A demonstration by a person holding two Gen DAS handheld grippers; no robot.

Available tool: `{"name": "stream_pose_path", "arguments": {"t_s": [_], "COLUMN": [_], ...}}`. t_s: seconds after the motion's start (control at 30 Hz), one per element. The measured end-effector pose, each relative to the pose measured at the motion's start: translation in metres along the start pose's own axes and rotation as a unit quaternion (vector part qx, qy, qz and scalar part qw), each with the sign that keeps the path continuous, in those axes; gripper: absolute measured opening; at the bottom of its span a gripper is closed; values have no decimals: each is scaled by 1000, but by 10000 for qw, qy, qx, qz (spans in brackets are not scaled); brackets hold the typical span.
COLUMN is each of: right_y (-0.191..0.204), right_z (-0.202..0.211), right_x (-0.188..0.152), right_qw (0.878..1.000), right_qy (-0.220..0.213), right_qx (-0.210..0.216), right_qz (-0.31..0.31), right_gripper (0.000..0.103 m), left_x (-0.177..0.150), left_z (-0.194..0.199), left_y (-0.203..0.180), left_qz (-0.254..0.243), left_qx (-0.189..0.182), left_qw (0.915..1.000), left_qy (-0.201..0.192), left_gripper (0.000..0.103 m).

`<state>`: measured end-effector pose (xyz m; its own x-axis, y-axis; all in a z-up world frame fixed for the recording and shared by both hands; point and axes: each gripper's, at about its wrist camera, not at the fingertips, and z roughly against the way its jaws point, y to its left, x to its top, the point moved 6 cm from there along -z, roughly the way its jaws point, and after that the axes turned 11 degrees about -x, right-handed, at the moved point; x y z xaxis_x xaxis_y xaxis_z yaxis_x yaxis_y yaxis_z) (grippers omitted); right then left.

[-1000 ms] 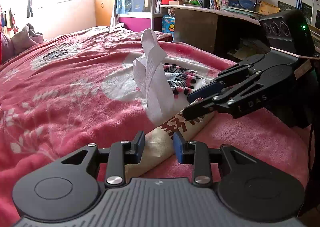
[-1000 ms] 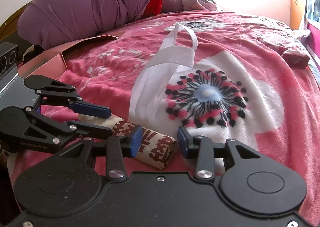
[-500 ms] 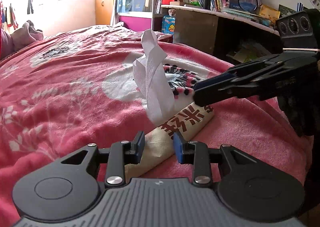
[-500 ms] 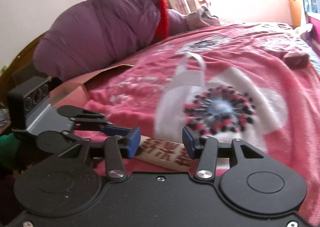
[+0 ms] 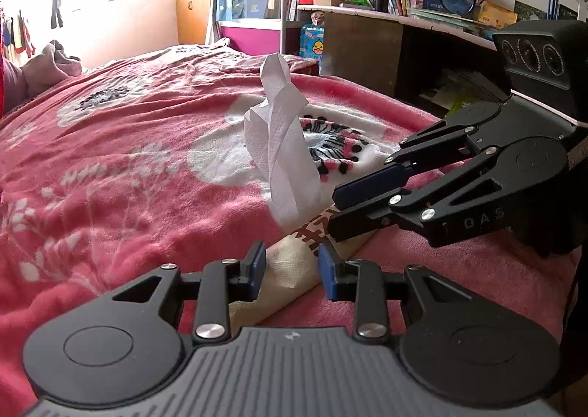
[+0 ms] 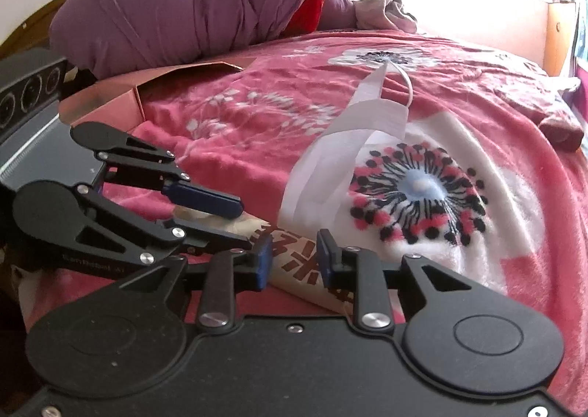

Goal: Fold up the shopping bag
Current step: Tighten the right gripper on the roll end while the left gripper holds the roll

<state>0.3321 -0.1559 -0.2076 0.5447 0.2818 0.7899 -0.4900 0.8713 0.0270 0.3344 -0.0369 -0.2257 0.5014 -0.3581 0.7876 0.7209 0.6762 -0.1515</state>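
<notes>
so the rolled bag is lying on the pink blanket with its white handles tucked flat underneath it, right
Not quite: the rolled bag lies on the pink blanket, but its white handles stick up beside the roll, not tucked underneath. The left wrist view shows this.

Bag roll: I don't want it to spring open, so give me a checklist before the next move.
1. Bag rolled into a tight tube on the blanket: ok.
2. Left claw straddles one end of the roll, jaws apart: ok. Firm grip: cannot tell.
3. Right claw straddles the other end, jaws apart: ok. Firm grip: cannot tell.
4. Handles tucked in: not ok, they stick out loose.
5. Cardboard box clear of the roll: ok.
</notes>
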Motion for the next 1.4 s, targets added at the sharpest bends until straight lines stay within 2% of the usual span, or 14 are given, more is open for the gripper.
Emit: {"name": "stream_pose_path", "arguments": {"t_s": [0.23,0.47,0.67,0.8,0.83,0.87,1.0,1.07,1.17,1.4], "right_y": [-2,-9,-17,-16,-15,-15,-10,-9,-10,-4], "right_z": [2,1,-3,-2,-1,-1,2,3,4,2], "right_x": [-2,-6,-8,-8,-8,-8,-8,-8,-8,-9], "right_qw": [10000,9999,9992,9992,9993,9994,9998,9999,9998,9997], "right_qy": [-66,21,16,-31,-48,-57,-103,-122,-149,-130], "right_qx": [59,52,211,188,177,167,72,46,73,-3], "right_qz": [-34,-93,-346,-342,-320,-301,-139,-71,-56,227], "right_gripper": [23,6,4,4,4,4,4,4,4,4], "left_x": [0,0,0,9,10,11,7,6,10,3], "left_z": [0,0,16,38,40,39,17,9,11,11], "left_y": [0,1,8,7,7,6,4,2,-3,4], "left_qz": [-11,-48,97,82,108,137,23,-195,-325,-160], "left_qx": [-19,-36,96,99,37,-36,39,79,-66,-264], "left_qw": [10000,10000,9999,9991,9985,9981,9997,9997,9993,9994], "left_qy": [14,72,72,-398,-534,-592,-236,-83,-194,-123], "left_gripper": [31,31,32,33,35,44,46,46,28,24]}}
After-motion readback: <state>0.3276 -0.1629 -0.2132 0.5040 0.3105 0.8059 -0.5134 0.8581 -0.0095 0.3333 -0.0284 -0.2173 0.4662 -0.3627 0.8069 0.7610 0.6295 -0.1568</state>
